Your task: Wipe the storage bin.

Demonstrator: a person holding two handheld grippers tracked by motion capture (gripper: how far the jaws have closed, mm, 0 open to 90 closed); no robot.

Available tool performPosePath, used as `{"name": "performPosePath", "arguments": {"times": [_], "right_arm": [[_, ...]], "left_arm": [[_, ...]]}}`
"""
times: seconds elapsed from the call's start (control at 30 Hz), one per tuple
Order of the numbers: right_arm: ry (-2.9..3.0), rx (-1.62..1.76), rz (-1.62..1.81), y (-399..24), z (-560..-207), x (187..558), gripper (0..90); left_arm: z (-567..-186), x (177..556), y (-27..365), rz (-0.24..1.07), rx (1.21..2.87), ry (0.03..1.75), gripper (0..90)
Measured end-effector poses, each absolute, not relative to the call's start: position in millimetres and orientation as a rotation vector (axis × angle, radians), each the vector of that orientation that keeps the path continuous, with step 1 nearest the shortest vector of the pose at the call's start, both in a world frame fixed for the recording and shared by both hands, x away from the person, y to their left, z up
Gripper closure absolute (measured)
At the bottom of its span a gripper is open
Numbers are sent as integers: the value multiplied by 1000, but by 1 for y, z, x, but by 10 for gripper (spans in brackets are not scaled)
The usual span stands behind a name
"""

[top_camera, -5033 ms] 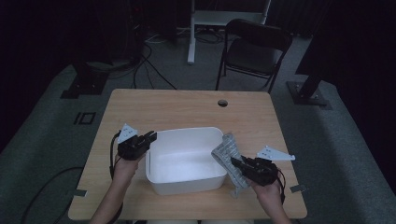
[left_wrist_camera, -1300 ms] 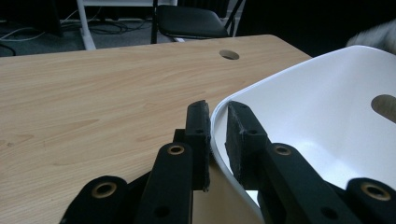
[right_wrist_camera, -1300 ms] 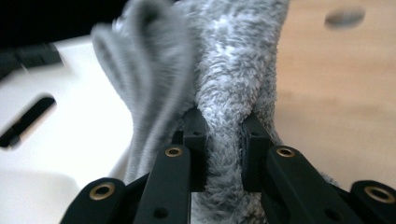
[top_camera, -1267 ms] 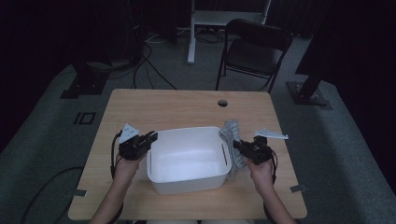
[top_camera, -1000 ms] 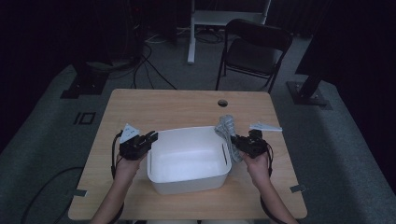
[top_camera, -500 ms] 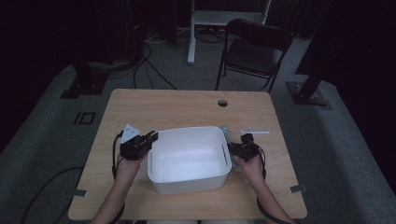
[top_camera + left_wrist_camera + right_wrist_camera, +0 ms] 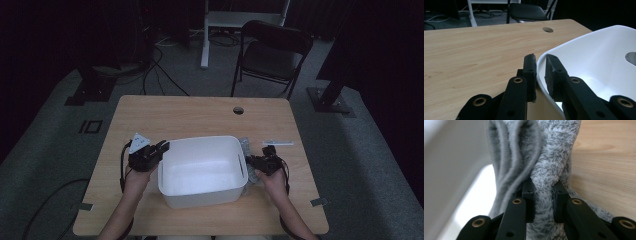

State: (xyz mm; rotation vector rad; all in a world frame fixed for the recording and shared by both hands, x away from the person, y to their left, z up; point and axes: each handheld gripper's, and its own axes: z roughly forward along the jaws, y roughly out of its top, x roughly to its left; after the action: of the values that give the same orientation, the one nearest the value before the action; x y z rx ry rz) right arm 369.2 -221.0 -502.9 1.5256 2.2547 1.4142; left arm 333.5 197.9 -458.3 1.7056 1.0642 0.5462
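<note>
Left claw clamped on left rim of white tub, mid-desk: light, stiff plastic, thin smooth lip, likely slippery.
Right claw pinching grey towel beside tub's right wall: soft, floppy, fluffy pile with ribbed hem; best held at bunched fold.

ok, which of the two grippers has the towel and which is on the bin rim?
The right gripper is shut on the grey towel, beside the bin. The left gripper clamps the white bin's rim, one jaw outside the wall, one inside.
</note>
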Motion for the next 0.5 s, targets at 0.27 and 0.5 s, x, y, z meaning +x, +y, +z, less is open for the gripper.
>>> {"name": "performPosePath", "arguments": {"times": [0.27,0.5], "right_arm": [[2178,1480,1545,-240,-474,335,773],[2108,1434,1681,-251,-454,310,772]], "left_arm": [[-458,333,198,545,1705,1064,790],[-459,333,198,544,1701,1065,789]]}}
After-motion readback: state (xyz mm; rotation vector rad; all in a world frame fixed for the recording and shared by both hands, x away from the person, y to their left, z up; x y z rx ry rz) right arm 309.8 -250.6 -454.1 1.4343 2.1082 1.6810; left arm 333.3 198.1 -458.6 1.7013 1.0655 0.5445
